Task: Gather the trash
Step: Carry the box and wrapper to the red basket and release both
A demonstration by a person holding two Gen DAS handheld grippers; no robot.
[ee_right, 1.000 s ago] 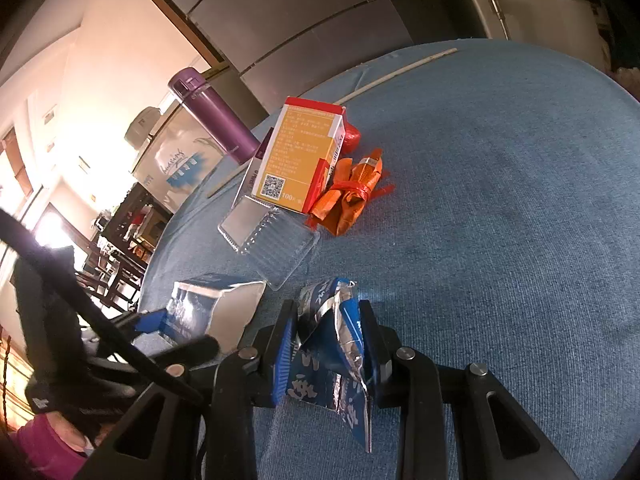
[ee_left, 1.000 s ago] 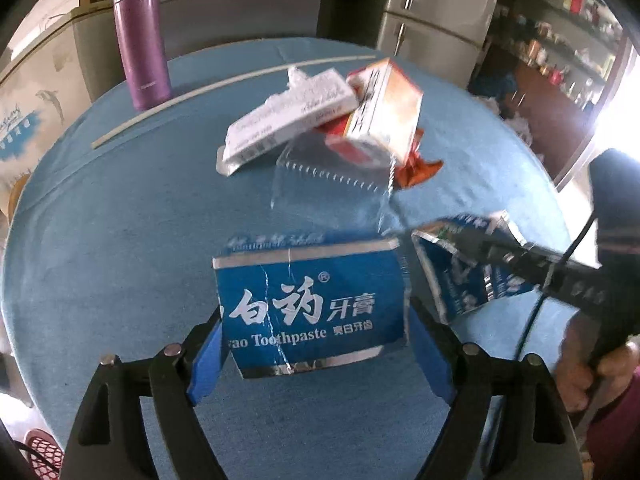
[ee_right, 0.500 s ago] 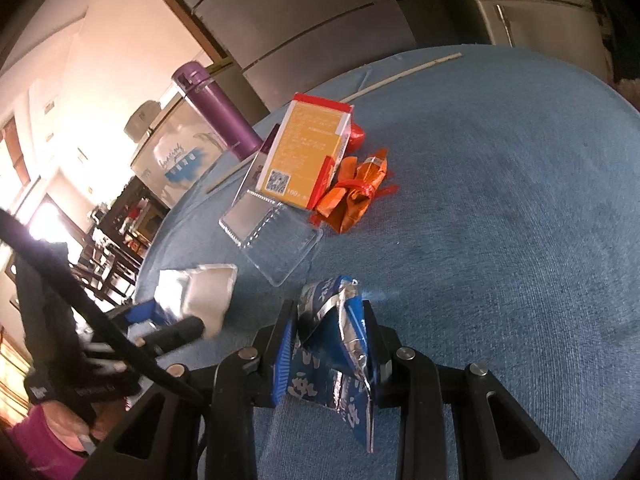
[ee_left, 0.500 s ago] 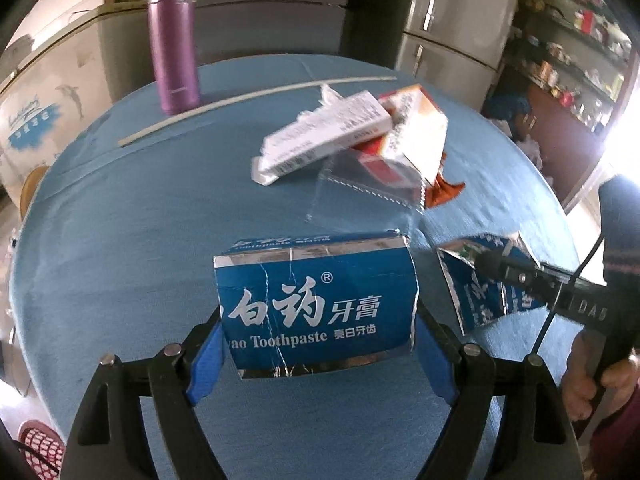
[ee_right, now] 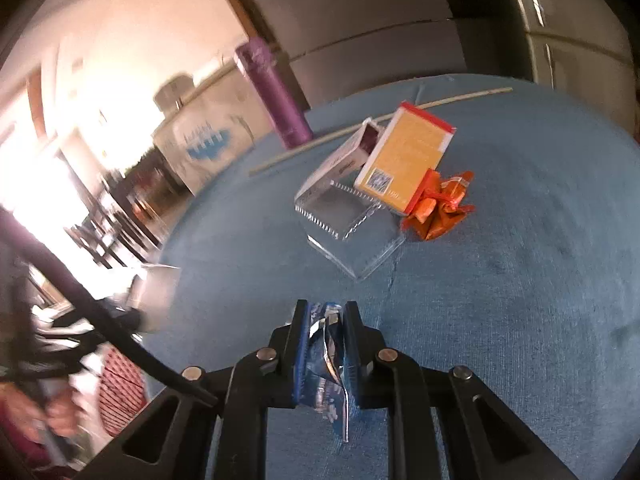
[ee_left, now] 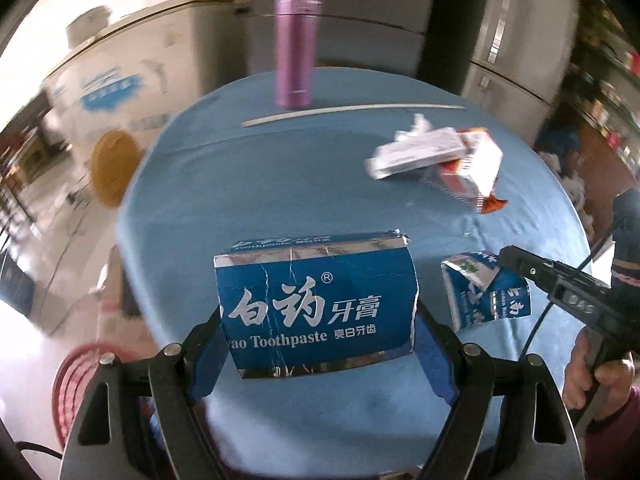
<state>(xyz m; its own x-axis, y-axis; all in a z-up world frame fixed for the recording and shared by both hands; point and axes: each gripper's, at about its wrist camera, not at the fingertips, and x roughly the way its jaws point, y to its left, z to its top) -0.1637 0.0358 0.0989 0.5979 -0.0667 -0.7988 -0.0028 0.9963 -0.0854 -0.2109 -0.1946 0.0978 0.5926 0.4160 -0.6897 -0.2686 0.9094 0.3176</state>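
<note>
A: Status of the collecting? The left gripper point(ee_left: 318, 340) holds the larger piece of the blue toothpaste box point(ee_left: 316, 304), fingers set wide and pinching its two ends, clear of the worktop point(ee_left: 248, 200).

B: Noted. The right gripper point(ee_right: 326, 344) has its fingers pressed close, squeezing the smaller torn piece of the box point(ee_right: 326, 350) flat between them. That piece is also off the cloth.

A: So two pieces are in hand, neither yet dropped anywhere. A red mesh basket point(ee_left: 78, 384) shows below the worktop edge at the left; likely the bin, though that is a guess.

B: Left on the worktop, in one heap: the yellow carton point(ee_right: 404, 160), the white box point(ee_left: 418, 152), the clear plastic tray point(ee_right: 348, 224), the orange wrapper point(ee_right: 440, 210). The purple flask point(ee_left: 294, 46) and the thin stick point(ee_left: 352, 114) may not be trash.

A: Judgement: early stage, most still to fetch.
</note>
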